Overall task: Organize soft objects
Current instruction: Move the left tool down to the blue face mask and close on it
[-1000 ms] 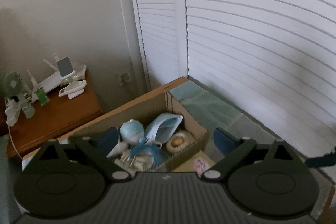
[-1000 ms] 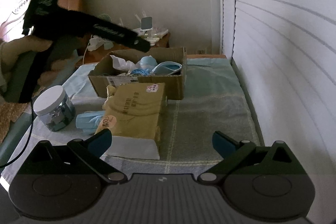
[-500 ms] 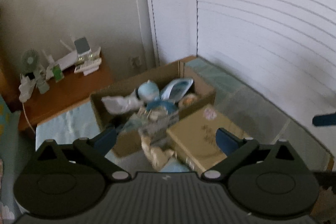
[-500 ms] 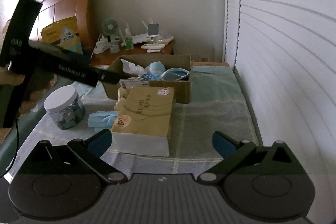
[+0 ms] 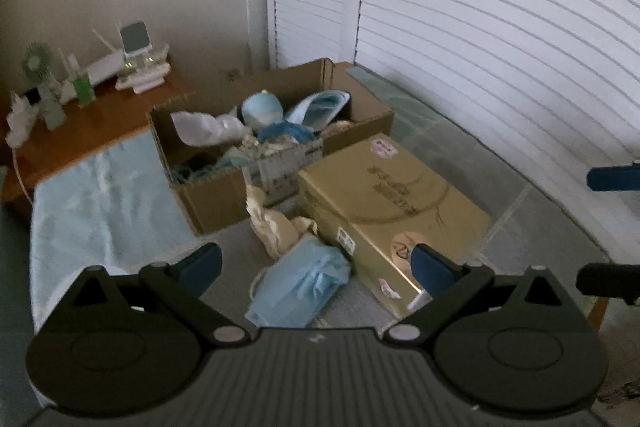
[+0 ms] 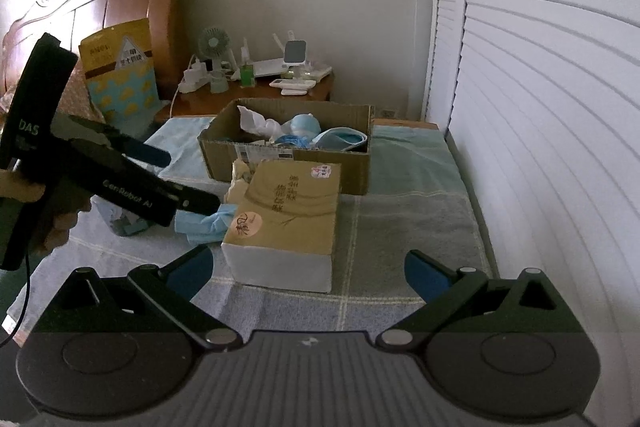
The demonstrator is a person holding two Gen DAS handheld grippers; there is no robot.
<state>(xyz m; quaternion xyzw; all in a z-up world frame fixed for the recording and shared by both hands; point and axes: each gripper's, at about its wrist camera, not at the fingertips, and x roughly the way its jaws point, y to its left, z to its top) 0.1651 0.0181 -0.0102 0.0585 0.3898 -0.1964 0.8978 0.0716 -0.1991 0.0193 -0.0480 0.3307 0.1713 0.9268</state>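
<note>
Left wrist view: we are holding the left gripper [image 5: 316,263] above the blue soft bundle [image 5: 298,285], fingers spread wide and carrying nothing, probably lining up for a pick. The bundle is lying on the grey towel [image 5: 460,163], touching the side of the tan box [image 5: 390,211]; a cream cloth [image 5: 274,223] is bunched between it and the open cardboard box [image 5: 224,195]. That box is already holding pale blue and white soft things, so we are reading it as the collecting place. Right wrist view: we are keeping the right gripper [image 6: 306,269] low and back, near the tan box's [image 6: 288,215] white end, fingers wide and empty, likely staying clear of the left gripper [image 6: 188,183], which is angling down toward the blue bundle [image 6: 206,225] by the cardboard box [image 6: 288,155].
</note>
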